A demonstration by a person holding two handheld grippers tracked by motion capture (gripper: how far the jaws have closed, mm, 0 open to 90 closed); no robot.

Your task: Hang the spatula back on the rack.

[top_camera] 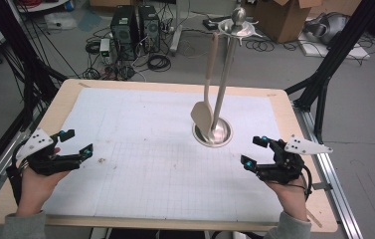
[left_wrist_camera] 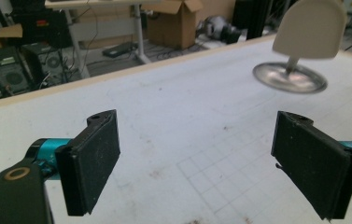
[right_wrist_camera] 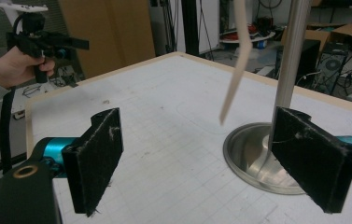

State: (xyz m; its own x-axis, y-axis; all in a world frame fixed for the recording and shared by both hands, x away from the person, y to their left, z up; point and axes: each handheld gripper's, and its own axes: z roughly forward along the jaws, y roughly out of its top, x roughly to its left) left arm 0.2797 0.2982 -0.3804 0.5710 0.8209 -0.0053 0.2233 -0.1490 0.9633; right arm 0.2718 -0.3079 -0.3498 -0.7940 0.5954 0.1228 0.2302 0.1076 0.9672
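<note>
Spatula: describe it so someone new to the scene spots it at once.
On the white gridded mat that covers the table, right of centre and toward the far edge, a metal stand rises from a round steel base. The spatula hangs from the stand's top, blade down just above the base. It is pale beige, flat and matte beside the shiny pole.

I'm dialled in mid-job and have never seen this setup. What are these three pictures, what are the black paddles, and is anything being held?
There is no robot arm: a person holds a hand-held gripper in each hand. The high view looks down on the table from above the person; the left hand-held gripper shows at its left, the right hand-held gripper at its right. The other two pictures come from cameras riding on each gripper, and the black paddles are that gripper's own two jaws. Both grippers stand open and hold nothing. On the white gridded mat stands a metal utensil stand with a pale spatula hanging from its top. The right gripper is nearer the stand.
</note>
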